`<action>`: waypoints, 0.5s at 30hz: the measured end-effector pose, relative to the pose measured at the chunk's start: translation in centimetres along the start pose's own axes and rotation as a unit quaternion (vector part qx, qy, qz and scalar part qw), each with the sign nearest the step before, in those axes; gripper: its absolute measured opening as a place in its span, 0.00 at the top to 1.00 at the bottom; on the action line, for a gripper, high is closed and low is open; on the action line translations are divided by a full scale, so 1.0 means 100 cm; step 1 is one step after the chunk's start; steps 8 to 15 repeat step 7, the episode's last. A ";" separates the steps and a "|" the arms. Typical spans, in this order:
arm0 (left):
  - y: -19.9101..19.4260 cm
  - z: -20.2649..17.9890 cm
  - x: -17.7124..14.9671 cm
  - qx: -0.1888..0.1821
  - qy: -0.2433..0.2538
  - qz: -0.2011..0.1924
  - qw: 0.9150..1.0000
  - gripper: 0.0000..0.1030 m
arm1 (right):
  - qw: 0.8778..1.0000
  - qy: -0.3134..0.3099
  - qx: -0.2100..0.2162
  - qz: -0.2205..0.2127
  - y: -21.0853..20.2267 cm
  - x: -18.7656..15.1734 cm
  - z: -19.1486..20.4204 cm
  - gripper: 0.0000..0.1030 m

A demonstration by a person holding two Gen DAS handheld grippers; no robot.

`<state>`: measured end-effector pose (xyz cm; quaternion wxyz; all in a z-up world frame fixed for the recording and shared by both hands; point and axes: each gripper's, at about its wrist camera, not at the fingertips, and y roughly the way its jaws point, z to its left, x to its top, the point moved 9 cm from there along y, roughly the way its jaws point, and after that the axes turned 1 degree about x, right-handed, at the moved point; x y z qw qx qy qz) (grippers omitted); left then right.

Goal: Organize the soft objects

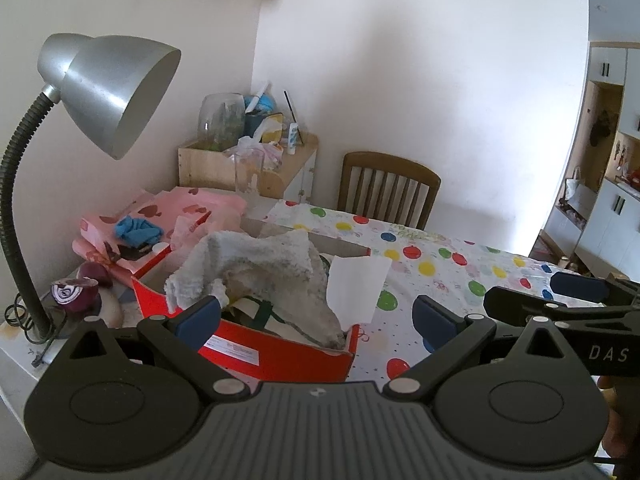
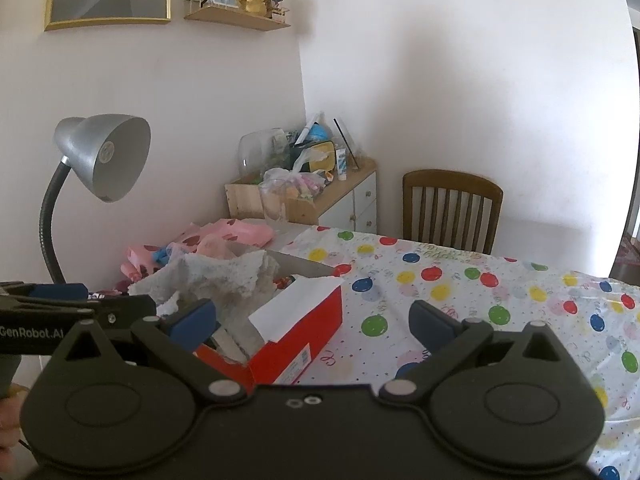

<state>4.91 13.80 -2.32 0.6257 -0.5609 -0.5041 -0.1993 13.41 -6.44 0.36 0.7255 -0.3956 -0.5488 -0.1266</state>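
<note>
Above the red box (image 1: 280, 350), both the left gripper (image 1: 316, 320) and right gripper (image 2: 312, 322) hang with jaws wide and empty; the heaped white towel (image 1: 256, 264) could spill over its edge.

"DAS" stands on the right tongs (image 1: 576, 300); "GenRobot.AI" stands on the left tongs (image 2: 60, 300).

Left gripper (image 1: 318, 318): jaws spread wide, blue pads (image 1: 198, 322) far apart, nothing between them, fingers pointing forward and level. Right gripper (image 2: 312, 322): jaws likewise wide apart, blue pads (image 2: 434, 326) clear, nothing held. Two grippers side by side, close together; each shows at edge of other's view, seen side-on. Bit of holding hand visible at lower right edge of left view and at lower left edge of right view.
</note>
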 end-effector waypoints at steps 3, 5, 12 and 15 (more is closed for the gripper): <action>-0.001 0.001 0.000 0.005 0.001 -0.003 1.000 0.00 | 1.000 -0.002 0.000 0.004 0.001 -0.001 0.001 0.00; 0.000 0.001 -0.001 0.007 0.000 -0.001 1.000 0.00 | 1.000 -0.001 0.000 0.005 0.001 -0.002 -0.001 0.00; 0.001 0.001 -0.002 0.006 -0.001 0.002 1.000 0.00 | 1.000 -0.001 -0.001 0.006 0.002 -0.002 -0.001 0.00; 0.001 0.001 -0.002 0.006 -0.001 0.002 1.000 0.00 | 1.000 -0.001 -0.001 0.006 0.002 -0.002 -0.001 0.00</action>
